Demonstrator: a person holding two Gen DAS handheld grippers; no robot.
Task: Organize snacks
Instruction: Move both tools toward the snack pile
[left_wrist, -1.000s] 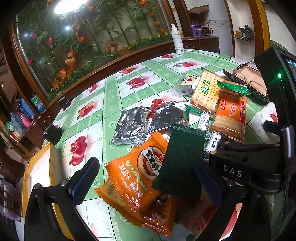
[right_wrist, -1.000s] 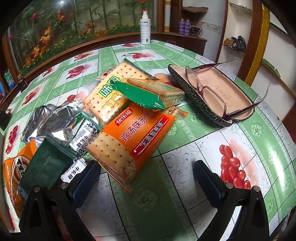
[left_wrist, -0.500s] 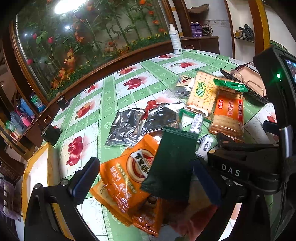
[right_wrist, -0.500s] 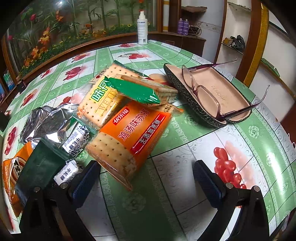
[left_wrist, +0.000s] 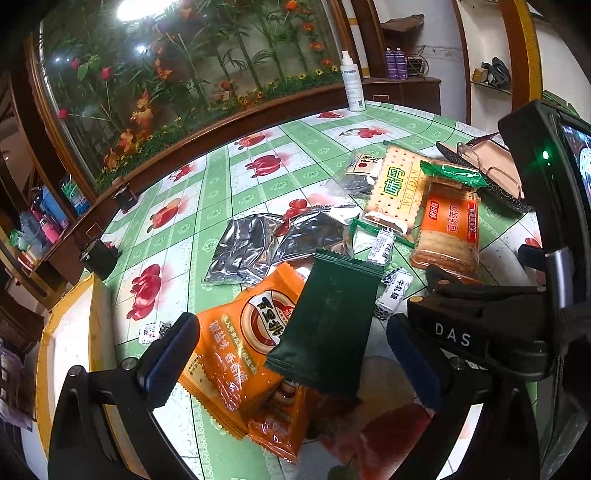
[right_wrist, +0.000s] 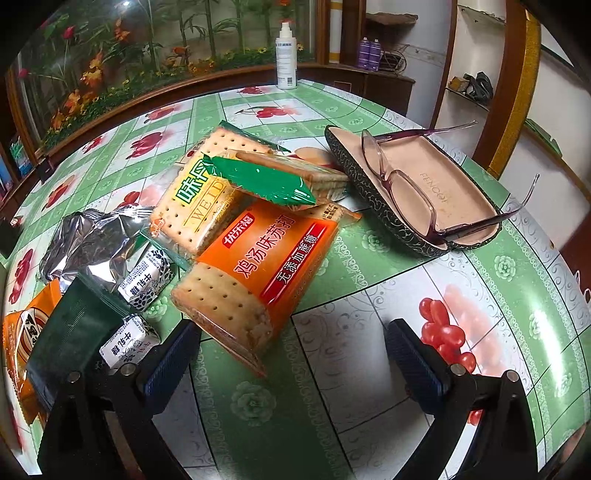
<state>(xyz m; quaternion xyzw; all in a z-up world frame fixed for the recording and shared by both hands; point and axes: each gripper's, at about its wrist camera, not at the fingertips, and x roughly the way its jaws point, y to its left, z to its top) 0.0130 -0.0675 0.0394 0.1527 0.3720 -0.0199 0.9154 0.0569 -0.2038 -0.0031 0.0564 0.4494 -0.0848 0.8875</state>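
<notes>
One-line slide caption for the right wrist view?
Open right gripper over a floral tablecloth, facing an orange cracker pack, with glasses in an open case.

Snack pkts (left_wrist: 332, 317) in loose overlapping pile on tablecloth (left_wrist: 236, 199)

Snack packets (left_wrist: 240, 347) on green-checked table (right_wrist: 388, 258)

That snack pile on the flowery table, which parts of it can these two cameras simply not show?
- Left wrist view: the reddish packets at the bottom are blurred and partly under the dark green packet; their print is unreadable.
- Left wrist view: the right gripper blocks the table behind it.
- Right wrist view: the orange packet is cut off by the left edge.
- Both views: the spray bottle label is too small to read.
</notes>
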